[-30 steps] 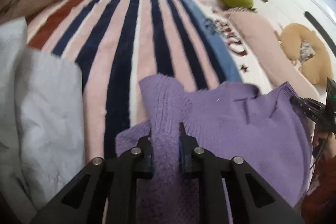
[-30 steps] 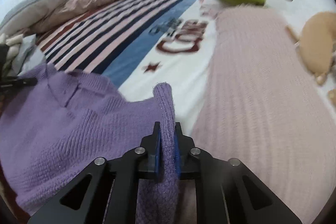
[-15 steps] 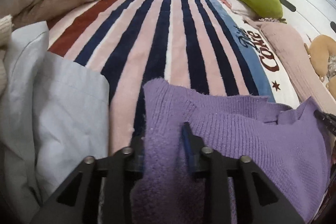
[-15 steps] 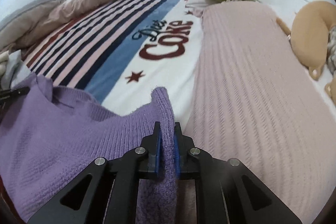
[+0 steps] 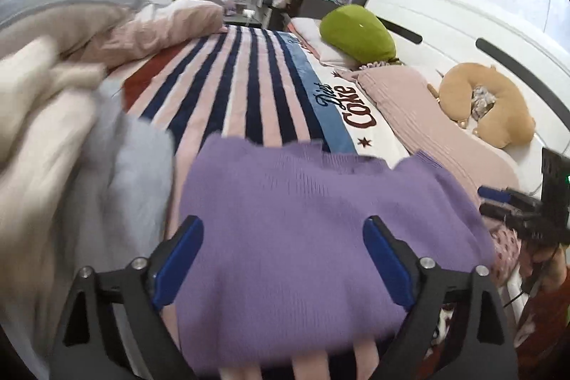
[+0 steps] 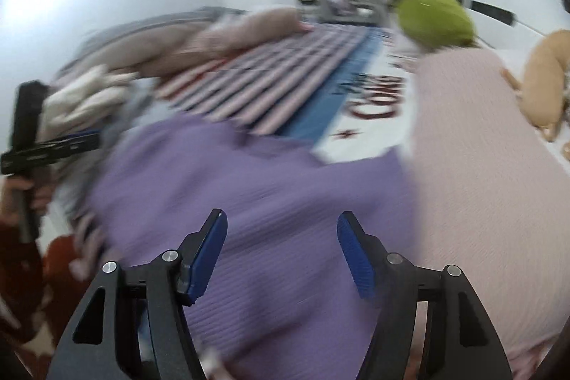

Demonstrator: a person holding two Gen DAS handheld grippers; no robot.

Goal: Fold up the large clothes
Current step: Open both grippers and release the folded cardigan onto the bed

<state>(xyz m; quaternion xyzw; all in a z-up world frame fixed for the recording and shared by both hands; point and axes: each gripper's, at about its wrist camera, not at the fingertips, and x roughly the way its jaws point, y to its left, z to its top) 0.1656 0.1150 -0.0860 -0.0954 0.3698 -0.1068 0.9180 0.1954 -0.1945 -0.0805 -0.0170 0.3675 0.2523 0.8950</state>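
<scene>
the folded purple ribbed knit sweater [image 5: 320,237] lies on the striped plush blanket [image 5: 249,88], its near edge cut off. the left gripper [image 5: 281,259] and right gripper [image 6: 281,251] hang above it, jaws opening, holding nothing. the right view is motion-blurred.

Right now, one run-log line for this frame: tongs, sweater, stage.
left tongs: opening, nothing gripped | right tongs: opening, nothing gripped | purple sweater: folded, lying on striped blanket | stage: release
</scene>
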